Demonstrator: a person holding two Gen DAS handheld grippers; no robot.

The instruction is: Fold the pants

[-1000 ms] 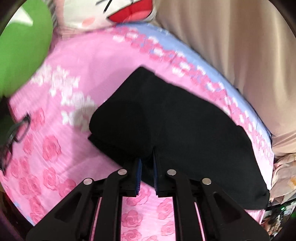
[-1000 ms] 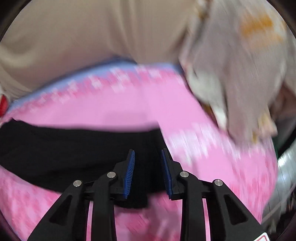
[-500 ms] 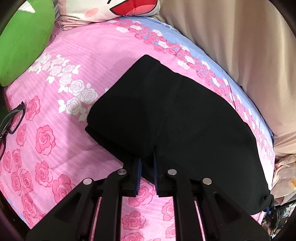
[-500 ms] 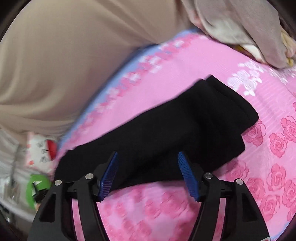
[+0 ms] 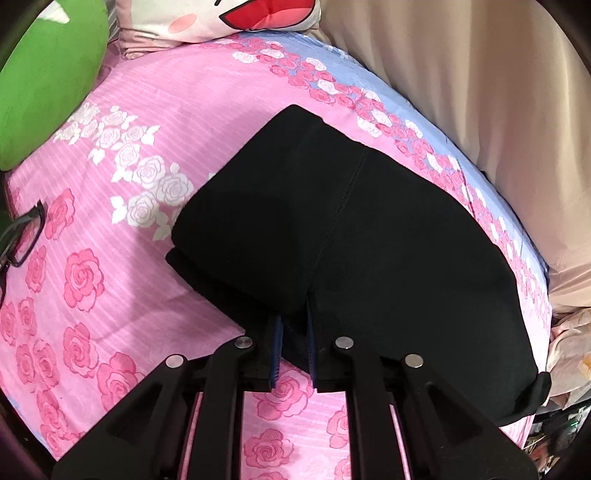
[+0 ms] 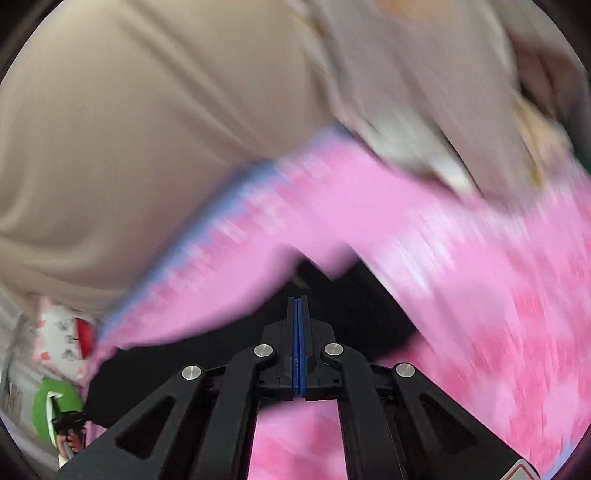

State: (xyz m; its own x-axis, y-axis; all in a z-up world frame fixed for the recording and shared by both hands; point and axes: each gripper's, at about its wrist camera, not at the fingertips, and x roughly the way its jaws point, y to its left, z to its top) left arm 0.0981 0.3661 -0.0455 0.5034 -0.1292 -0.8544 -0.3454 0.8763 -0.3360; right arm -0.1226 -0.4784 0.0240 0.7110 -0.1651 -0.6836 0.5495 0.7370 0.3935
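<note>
The black pants lie folded into a long band on the pink rose bedsheet. My left gripper is shut on the near edge of the pants, with black cloth pinched between the blue pads. In the blurred right wrist view the pants lie under and past my right gripper. Its blue pads are pressed flat together with no cloth showing between them.
A green cushion and a cartoon pillow lie at the bed's far left. Black glasses rest at the left edge. A beige curtain hangs behind the bed. Crumpled cloth lies at the right.
My right gripper has closed from wide open to fully shut and swung fast, blurring its view. My left gripper has kept its hold on the pants' edge and hardly moved.
</note>
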